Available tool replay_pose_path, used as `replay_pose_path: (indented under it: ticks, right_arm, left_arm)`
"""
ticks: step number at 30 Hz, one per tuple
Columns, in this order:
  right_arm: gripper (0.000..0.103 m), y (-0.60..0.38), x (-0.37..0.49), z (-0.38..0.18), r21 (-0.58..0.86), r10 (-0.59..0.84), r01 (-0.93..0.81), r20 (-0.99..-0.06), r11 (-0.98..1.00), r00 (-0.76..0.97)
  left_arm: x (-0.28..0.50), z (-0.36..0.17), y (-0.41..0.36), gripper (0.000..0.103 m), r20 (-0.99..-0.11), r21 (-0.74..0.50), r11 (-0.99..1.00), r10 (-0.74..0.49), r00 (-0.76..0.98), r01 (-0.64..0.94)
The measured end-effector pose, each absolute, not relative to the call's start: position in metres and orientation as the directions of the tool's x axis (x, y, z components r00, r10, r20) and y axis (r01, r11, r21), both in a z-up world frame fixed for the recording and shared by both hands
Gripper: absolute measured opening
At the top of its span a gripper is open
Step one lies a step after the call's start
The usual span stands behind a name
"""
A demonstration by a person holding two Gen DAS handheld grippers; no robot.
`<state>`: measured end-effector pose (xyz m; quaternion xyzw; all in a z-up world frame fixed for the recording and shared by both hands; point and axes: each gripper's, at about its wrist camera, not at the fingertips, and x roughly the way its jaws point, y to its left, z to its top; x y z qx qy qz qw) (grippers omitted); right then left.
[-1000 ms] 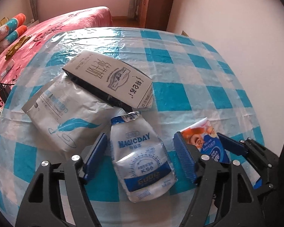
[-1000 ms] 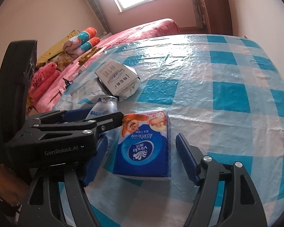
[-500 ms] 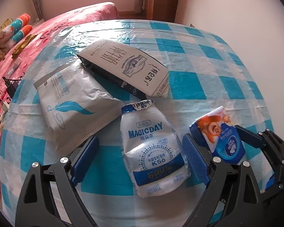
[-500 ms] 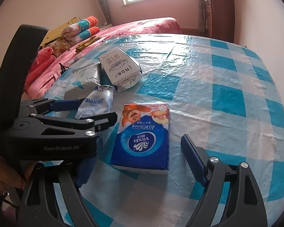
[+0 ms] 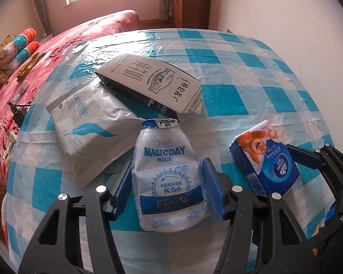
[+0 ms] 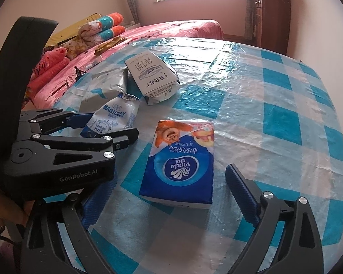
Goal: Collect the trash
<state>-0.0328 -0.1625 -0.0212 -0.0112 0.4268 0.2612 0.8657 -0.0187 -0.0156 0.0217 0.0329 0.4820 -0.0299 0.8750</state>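
A white and blue MAGICDAY pouch (image 5: 169, 178) lies on the checked tablecloth, between the blue pads of my left gripper (image 5: 168, 189), whose jaws touch its sides. It also shows in the right wrist view (image 6: 113, 119). A blue Vinda tissue pack (image 6: 180, 159) lies between the open fingers of my right gripper (image 6: 169, 196), with gaps on both sides. That pack shows in the left wrist view (image 5: 265, 157) too. A crushed white milk carton (image 5: 151, 84) and a grey feather-print mailer bag (image 5: 89, 130) lie further back.
The table (image 5: 251, 91) has a blue and white checked plastic cover. A bed with a pink cover (image 5: 57, 45) stands to the left and behind. A wooden cabinet (image 5: 189, 0) stands by the far wall. The wall runs along the table's right side.
My left gripper's jaws have closed in around the MAGICDAY pouch and now touch its sides. My right gripper has drawn back slightly from the tissue pack and stays open.
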Motion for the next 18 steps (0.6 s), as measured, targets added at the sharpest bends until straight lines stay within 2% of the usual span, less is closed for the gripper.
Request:
replay_pose_path:
  ticks: [11, 18]
  right_arm:
    - [0.096, -0.161, -0.032, -0.021, 0.201, 0.444, -0.469, -0.747, 0.860, 0.495]
    - [0.096, -0.173, -0.025, -0.020, 0.252, 0.453, -0.416, -0.731, 0.874, 0.510]
  left_arm:
    - [-0.034, 0.029, 0.001, 0.060, -0.837, -0.044, 0.996, -0.081, 0.542, 0.081]
    - [-0.051, 0.045, 0.013, 0.060, -0.810, -0.073, 0.993, -0.114, 0.575, 0.093]
